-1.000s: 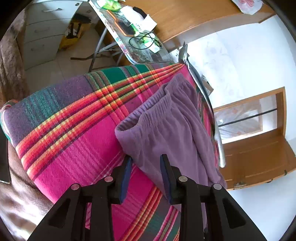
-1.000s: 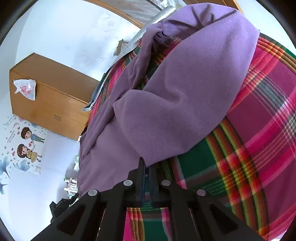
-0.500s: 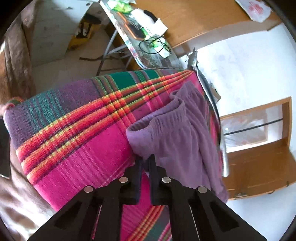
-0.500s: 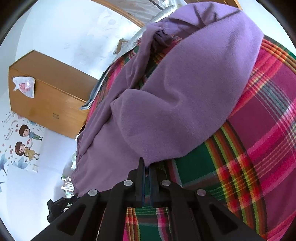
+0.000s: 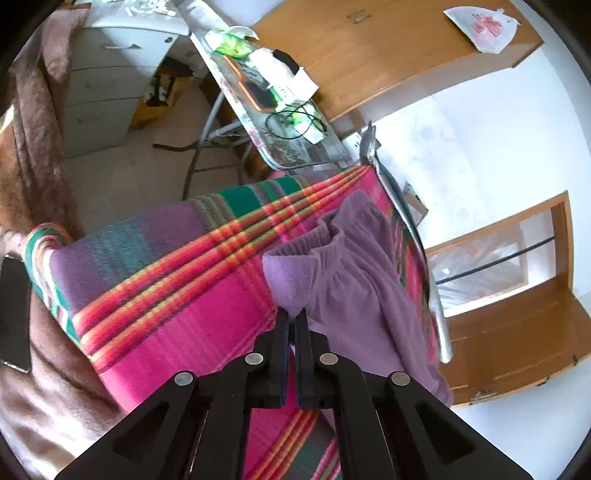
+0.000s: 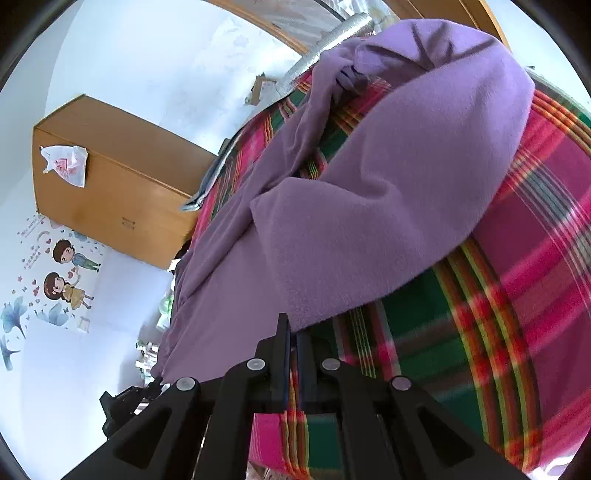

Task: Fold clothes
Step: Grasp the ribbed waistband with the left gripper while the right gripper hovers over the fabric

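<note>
Your left gripper (image 5: 292,317) has its jaws pressed together on a corner of the purple trousers (image 5: 351,280), pinching the fabric just below the gathered elastic waistband (image 5: 325,240). The corner stands up a little from the surface where the tips hold it. Your right gripper (image 6: 291,330) is likewise clamped tight, its jaws together on the edge of a folded flap of the same purple trousers (image 6: 388,206), which bulges up in front of that camera.

The trousers lie on a plaid blanket (image 5: 177,280) of pink, red, green and purple stripes, which covers the surface you are working on. From the left wrist view the garment runs along the right side of the blanket, waistband toward the far end, cloth trailing back past the gripper on its right. From the right wrist view one layer is doubled over another, and a twisted, bunched part (image 6: 351,70) sits at the far end.

Beyond the blanket's far edge in the left view stands a folding table (image 5: 280,122) cluttered with small items and a black cable. A wooden cabinet (image 5: 388,51) is behind it with a white plastic bag (image 5: 480,26) on it, and a grey chest of drawers (image 5: 110,85) stands at the left. In the right view the same cabinet (image 6: 110,199) sits against a white wall bearing cartoon stickers (image 6: 62,273).
</note>
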A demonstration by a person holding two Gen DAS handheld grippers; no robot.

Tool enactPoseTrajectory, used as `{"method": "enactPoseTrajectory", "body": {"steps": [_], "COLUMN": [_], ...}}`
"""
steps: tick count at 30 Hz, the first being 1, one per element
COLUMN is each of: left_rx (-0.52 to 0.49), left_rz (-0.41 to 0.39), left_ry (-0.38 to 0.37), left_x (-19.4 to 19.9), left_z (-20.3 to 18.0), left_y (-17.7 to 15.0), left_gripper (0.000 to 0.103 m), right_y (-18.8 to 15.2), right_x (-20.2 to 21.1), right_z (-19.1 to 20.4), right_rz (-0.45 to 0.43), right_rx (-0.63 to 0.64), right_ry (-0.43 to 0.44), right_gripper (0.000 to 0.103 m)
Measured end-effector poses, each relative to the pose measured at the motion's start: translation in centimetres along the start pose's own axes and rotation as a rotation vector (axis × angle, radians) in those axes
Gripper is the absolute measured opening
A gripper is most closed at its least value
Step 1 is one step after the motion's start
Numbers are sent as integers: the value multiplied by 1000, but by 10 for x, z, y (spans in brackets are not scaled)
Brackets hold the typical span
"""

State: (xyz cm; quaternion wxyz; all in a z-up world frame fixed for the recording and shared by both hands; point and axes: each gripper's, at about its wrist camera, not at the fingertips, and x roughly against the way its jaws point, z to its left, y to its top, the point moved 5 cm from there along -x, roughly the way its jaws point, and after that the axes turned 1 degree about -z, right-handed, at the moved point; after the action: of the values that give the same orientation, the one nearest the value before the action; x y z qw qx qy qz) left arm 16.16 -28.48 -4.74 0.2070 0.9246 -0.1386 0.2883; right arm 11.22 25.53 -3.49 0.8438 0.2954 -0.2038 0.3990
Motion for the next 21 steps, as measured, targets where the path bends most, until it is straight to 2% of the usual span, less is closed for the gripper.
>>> {"method": "enactPoseTrajectory", "body": {"steps": [9, 17, 21], "left_rx": [6, -32, -83], "left_rz": [12, 33, 23], "left_ry": [42, 72, 88], "left_x": [-5, -6, -1], "left_z": [13, 7, -3], "left_y": [-8, -14, -15], "left_gripper": [2, 2, 4], "right_y": [-10, -10, -12], "right_x": [-6, -10, -3], "right_z": [-21, -18, -17], "right_rz": [40, 60, 65], "right_rx": [-55, -12, 38], "right_ry": [-29, -38, -61], "right_gripper": [3, 4, 5]}}
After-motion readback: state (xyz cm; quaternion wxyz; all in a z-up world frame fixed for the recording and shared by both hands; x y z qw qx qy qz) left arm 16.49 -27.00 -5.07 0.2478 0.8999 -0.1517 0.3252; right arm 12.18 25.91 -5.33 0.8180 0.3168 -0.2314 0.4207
